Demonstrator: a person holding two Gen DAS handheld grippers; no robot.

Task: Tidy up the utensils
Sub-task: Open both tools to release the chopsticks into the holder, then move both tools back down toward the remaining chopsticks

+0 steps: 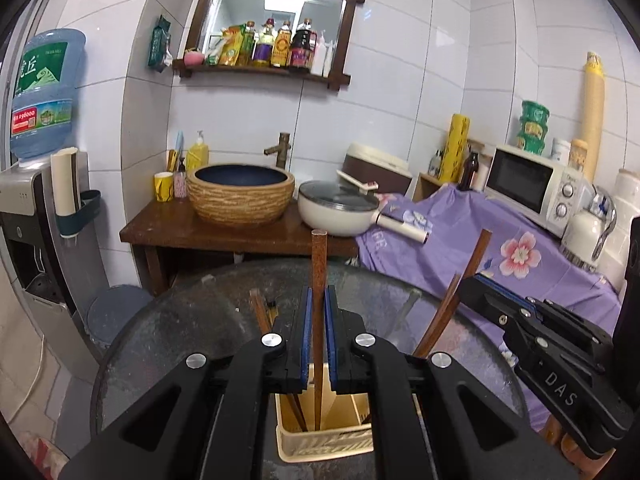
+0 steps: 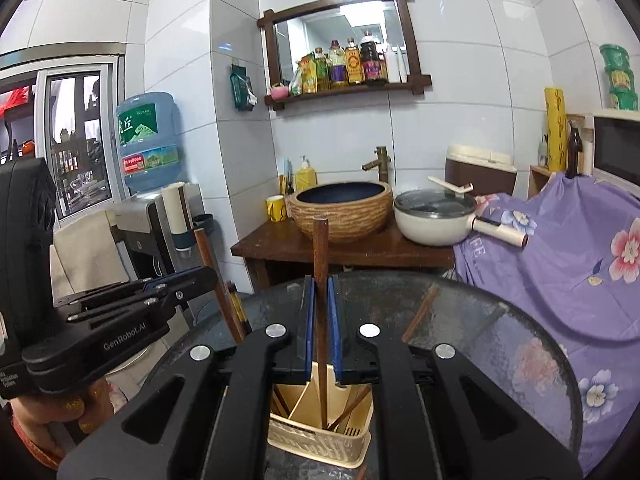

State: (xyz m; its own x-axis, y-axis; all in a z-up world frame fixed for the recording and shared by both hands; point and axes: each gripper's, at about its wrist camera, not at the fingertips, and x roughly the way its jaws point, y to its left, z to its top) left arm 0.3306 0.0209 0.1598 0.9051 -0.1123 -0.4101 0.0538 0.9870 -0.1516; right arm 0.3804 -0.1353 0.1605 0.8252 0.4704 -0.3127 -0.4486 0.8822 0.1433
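Observation:
In the left wrist view my left gripper (image 1: 319, 292) is shut on an upright brown wooden chopstick (image 1: 319, 252), whose lower end reaches into a cream slotted utensil holder (image 1: 324, 440). At the right my right gripper (image 1: 476, 280) grips another chopstick (image 1: 478, 254). The right wrist view has the right gripper (image 2: 321, 280) shut on its chopstick (image 2: 320, 248), tip down inside the same holder (image 2: 316, 444). My left gripper (image 2: 200, 274) is at the left with its chopstick (image 2: 206, 252). Other chopsticks (image 1: 260, 312) lean in the holder.
The holder stands on a round dark glass table (image 2: 500, 340). Behind it are a wooden stand with a woven bowl sink (image 1: 240, 192) and a white lidded pot (image 1: 340, 212), a purple floral cloth (image 1: 500, 248), a microwave (image 1: 532, 184) and a water dispenser (image 1: 32, 208).

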